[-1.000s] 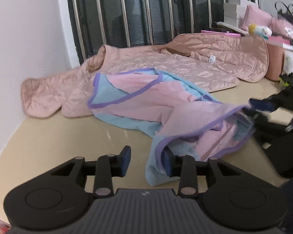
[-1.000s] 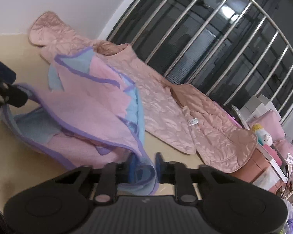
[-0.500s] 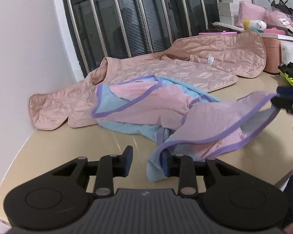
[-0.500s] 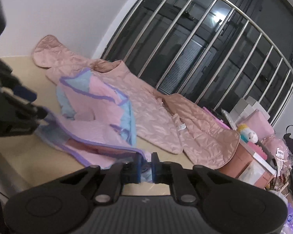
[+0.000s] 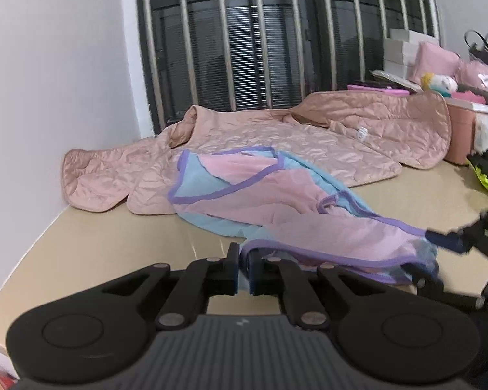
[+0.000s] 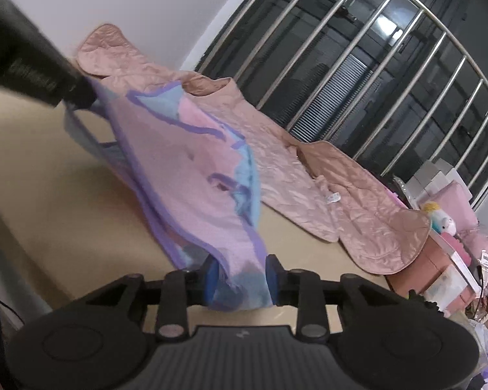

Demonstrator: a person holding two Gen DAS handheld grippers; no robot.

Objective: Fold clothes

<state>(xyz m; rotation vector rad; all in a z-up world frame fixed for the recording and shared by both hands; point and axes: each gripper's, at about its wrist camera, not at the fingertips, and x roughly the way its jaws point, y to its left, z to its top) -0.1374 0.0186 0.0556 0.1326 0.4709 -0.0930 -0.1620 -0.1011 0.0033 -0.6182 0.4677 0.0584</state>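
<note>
Pink-and-blue garment (image 5: 276,191) stretched over tan table (image 5: 97,243), pinched at one end, being let go at the other.

Left gripper (image 5: 243,268) is pressed together on the garment's purple hem; right gripper (image 6: 240,278) is opening, cloth loose between the spread jaws. No writing can be read; white tag (image 5: 361,134) on quilted peach blanket (image 5: 276,139) is blurred. Bare table is seen left of the garment; the blanket lies just behind it.

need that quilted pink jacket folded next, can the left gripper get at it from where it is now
Probably not yet. The left gripper is shut on the hem of the pink and blue garment, and that garment lies spread between it and the quilted pink jacket. It would have to let go first, then reach over.
</note>
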